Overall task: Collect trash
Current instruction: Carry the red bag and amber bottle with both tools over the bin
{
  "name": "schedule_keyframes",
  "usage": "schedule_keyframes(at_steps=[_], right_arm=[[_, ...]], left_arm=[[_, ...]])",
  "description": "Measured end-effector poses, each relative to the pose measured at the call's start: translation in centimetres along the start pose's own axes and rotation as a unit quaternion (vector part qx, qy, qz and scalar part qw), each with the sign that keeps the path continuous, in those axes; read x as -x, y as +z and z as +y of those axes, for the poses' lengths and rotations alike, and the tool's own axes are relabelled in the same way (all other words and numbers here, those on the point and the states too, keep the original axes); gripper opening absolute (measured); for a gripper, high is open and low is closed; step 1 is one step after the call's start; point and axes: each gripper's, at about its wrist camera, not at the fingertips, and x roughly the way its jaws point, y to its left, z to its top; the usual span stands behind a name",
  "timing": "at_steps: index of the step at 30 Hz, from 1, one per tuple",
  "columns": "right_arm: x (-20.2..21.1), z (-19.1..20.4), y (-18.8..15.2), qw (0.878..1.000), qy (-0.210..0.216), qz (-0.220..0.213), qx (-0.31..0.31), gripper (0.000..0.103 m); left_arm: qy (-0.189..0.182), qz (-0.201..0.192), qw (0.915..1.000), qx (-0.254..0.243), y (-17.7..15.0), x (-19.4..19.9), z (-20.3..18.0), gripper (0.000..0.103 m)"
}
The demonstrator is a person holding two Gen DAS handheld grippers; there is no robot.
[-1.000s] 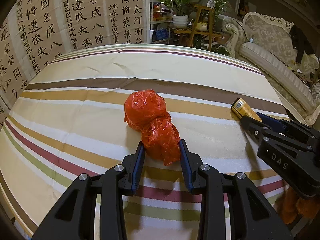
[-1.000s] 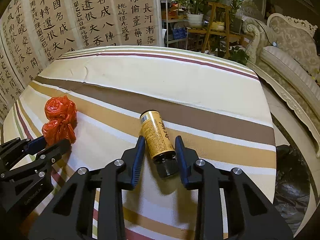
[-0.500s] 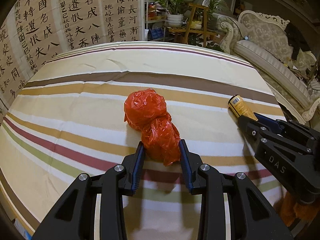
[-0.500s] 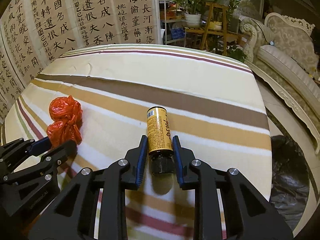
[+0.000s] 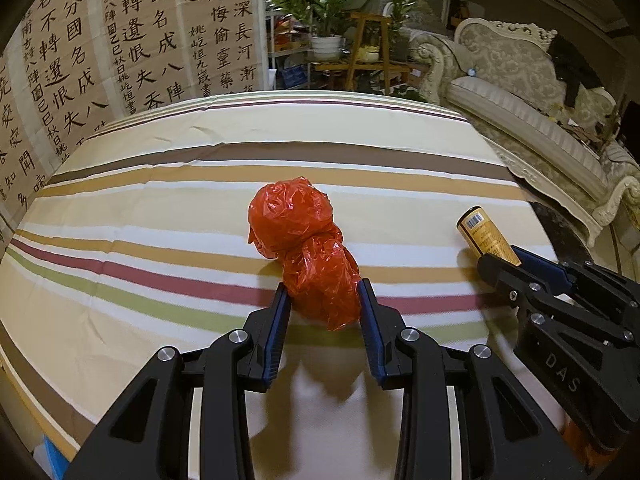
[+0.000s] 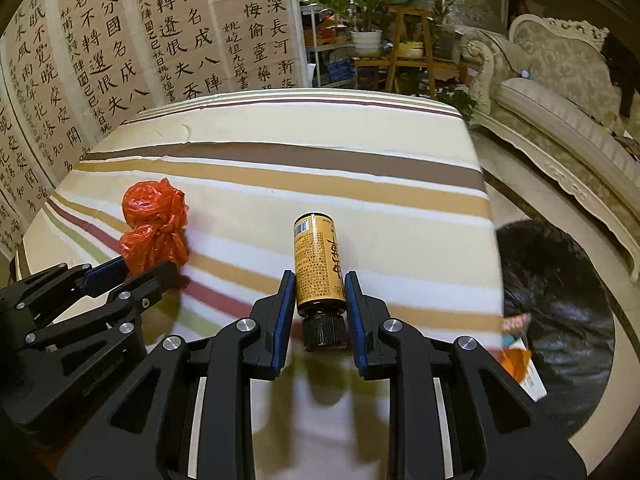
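Note:
A crumpled red plastic bag [image 5: 296,224] hangs between the blue pads of my left gripper [image 5: 322,286], which is shut on its lower lump just above the striped tablecloth [image 5: 360,140]. My right gripper [image 6: 319,276] is shut on a yellow bottle [image 6: 318,248] with a black cap, gripped near the cap end, base pointing away. In the left wrist view the right gripper [image 5: 506,258] and the bottle [image 5: 484,234] show at the right. In the right wrist view the left gripper [image 6: 148,266] and the red bag [image 6: 154,208] show at the left.
A black trash bag [image 6: 560,320] lies on the floor off the table's right edge, with some packaging [image 6: 520,360] in it. An ornate sofa [image 6: 560,92] stands behind it. A calligraphy screen [image 6: 120,40] and a plant stand [image 6: 408,56] are beyond the table.
The right gripper's jaws closed onto the bottle, which turned straight between them. Both grippers have drawn back and to the right over the table with their loads; the black bag shows more.

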Motion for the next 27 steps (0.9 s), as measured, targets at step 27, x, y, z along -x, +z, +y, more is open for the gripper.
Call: schedule_keyframes(at_steps=[27], right_arm=[[7.8,-15.9,-5.9,0.978,-0.137,-0.057,-0.144,0.024]], left_arm=[[-0.097,-0.044,0.9839,-0.143,-0.3,1.2,-17.3,0.035]])
